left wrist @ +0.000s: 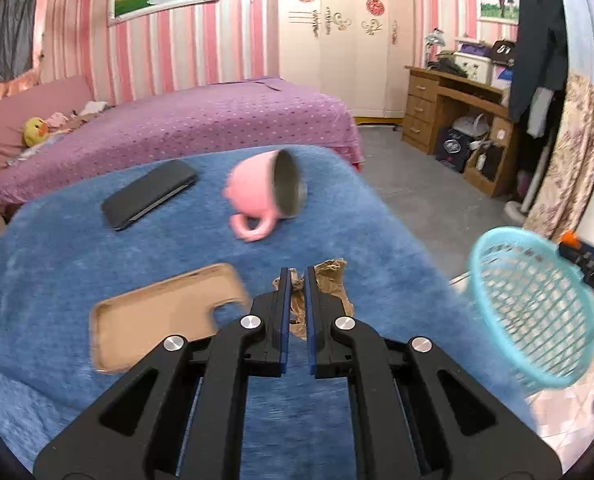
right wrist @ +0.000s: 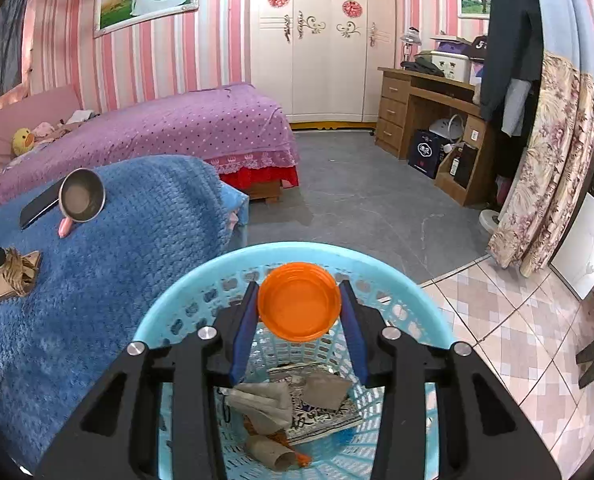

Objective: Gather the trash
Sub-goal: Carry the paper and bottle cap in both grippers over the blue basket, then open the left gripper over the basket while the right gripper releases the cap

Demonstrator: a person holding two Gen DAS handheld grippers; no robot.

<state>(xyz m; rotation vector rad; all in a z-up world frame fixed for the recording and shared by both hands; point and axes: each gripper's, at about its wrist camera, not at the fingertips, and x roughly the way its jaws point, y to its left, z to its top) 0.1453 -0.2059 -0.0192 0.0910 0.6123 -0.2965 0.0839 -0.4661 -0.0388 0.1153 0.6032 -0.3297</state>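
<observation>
**Both grippers loaded; drop into basket pending**

Right wrist view, lower centre: the right gripper (right wrist: 299,304) is part-open, its pads pressed on an orange cap (right wrist: 299,300) and holding it directly over the mouth of the basket (right wrist: 165,312). Paper scraps (right wrist: 265,400) and a printed wrapper already lie on the basket floor beneath. Judged step: release of the cap. The next move calls only for spreading the jaws; the cap looks well inside the rim.

Left wrist view, lower centre: the left gripper (left wrist: 297,276) is closed tight on a crumpled brown paper (left wrist: 331,284), carried just above the blue blanket (left wrist: 57,260). The basket sits at the right edge of that frame, beyond the blanket's edge, so the paper needs carrying rightward before release.

Further back on the blanket: a tan phone case (left wrist: 157,316), a tipped pink cup (left wrist: 257,196) and a dark phone (left wrist: 149,198), none evidently trash.
</observation>
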